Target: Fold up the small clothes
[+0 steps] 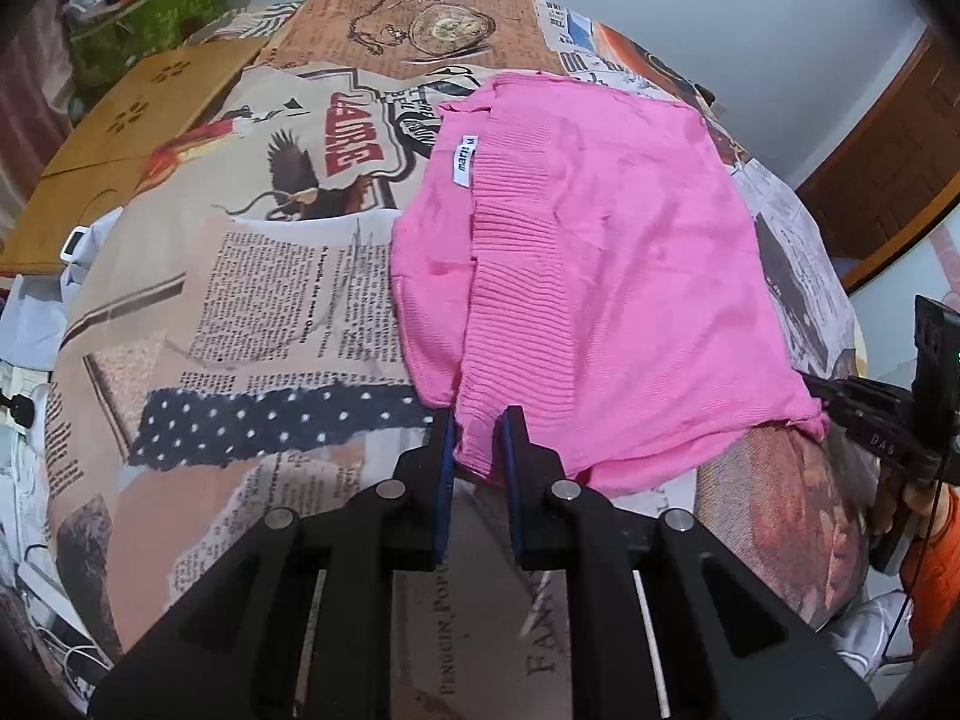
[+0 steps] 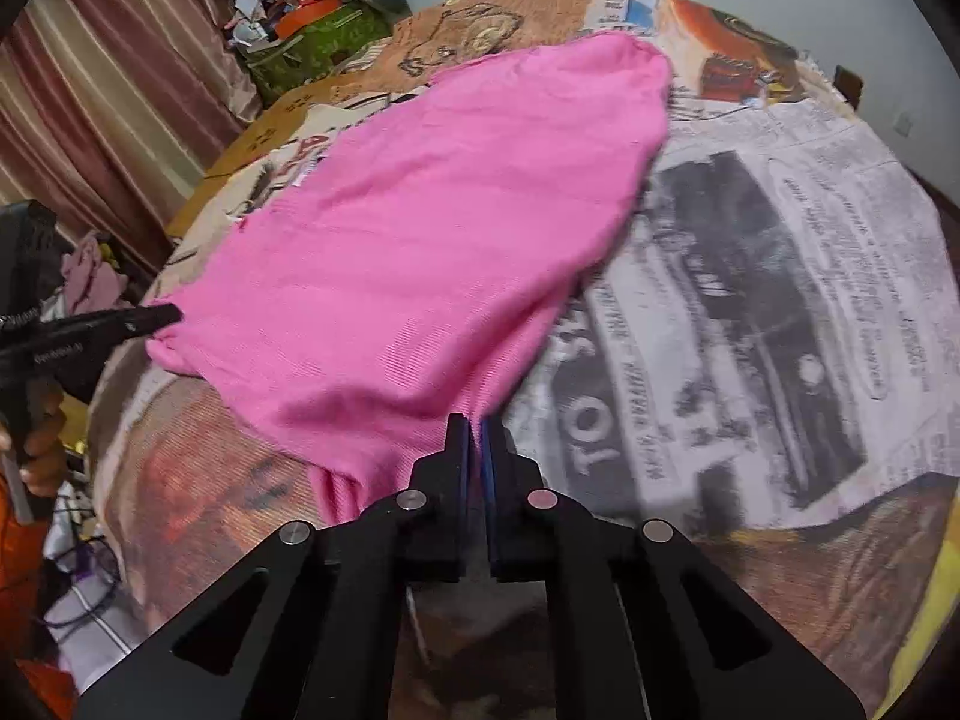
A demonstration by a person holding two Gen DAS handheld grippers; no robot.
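1. Pink garment lies spread on the newsprint-patterned cloth, its near edge pinched at two corners.
2. We have the left gripper narrowed around the ribbed hem, fabric between its pads, apparently gripped.
3. Our right gripper is clamped tight on the other corner.
4. To fold well, we judge both corners should lift together, stay level and taut, and land square on the far edge.
5. Motion blur smears the right view; the white label reads only partly.
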